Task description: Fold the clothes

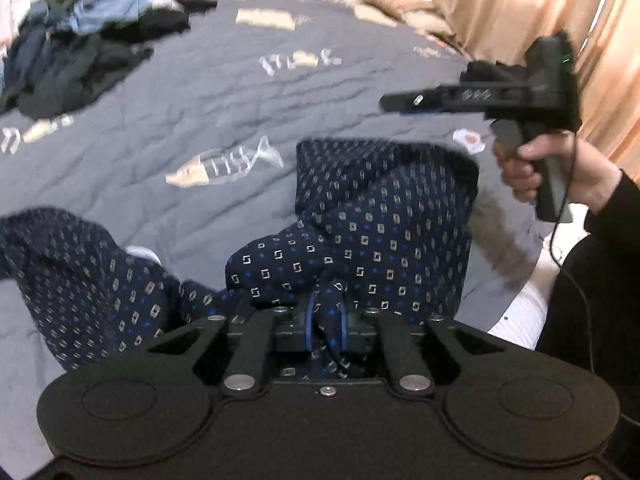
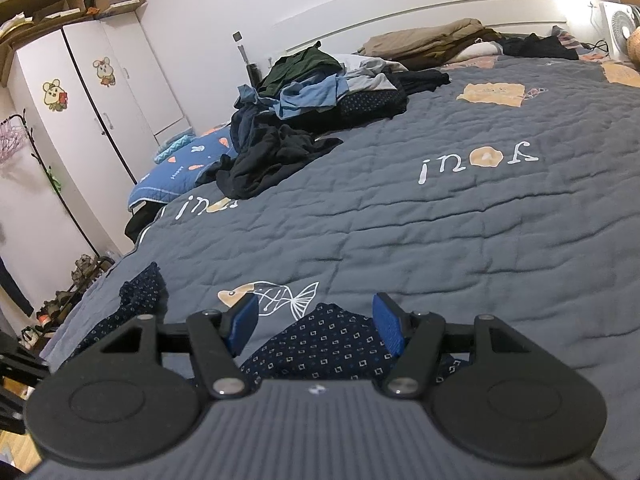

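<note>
Left fingers are mostly buried in the shirt, so only slivers of blue pad show. The right gripper is motion-blurred in the left view; can't tell its gap from there. The hand holding it gets cut off by the frame edge. The pile is smeared too. Can't make out the single pieces. The shirt's lower part sits behind the gripper body in the right view.

Navy garment w/ small white+blue squares; grey quilt w/ fish print; blue claw pads.
</note>
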A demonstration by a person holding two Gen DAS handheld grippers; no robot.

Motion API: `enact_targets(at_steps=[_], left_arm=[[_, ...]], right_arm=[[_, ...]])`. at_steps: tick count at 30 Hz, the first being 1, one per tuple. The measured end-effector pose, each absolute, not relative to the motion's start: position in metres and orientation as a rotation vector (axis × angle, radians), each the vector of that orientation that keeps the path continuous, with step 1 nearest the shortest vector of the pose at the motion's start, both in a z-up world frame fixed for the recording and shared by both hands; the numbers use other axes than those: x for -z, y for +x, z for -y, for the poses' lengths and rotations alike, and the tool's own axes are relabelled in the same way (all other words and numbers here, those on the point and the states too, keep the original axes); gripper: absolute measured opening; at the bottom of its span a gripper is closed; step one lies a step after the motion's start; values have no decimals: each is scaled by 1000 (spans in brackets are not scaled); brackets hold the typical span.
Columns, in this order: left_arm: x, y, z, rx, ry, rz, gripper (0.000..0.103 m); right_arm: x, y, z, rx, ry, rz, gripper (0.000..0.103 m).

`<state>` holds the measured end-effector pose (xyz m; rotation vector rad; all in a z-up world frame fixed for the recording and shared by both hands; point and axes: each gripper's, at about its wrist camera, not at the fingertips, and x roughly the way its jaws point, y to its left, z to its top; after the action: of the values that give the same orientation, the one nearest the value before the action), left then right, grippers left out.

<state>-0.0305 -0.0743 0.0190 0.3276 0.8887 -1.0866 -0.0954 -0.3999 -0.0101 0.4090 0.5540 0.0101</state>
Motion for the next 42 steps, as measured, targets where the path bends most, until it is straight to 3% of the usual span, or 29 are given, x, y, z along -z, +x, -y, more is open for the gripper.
enact_targets(at_steps=[16,19,28,32,37,40,42], left_arm=[[-185,3,79,850,192,-315,8],[-176,7,85,836,172,-344,8],[-37,-35,97,956,379,-752,8],[1,-55,95,960,450,-847,9],[-17,-54,88,961,433,-806,20],[-40,-43,83,954,377,-755,40],[-56,-36,79,948,341,-721,41]], right_arm=[[3,-103,414,33,484,-474,62],[3,-104,416,42,485,-468,62],[5,-102,413,34,477,-482,62],[6,-102,410,26,465,-495,62],[6,-102,407,19,454,-499,62],[7,-103,409,22,461,-500,62],[7,-103,408,23,459,-502,62]])
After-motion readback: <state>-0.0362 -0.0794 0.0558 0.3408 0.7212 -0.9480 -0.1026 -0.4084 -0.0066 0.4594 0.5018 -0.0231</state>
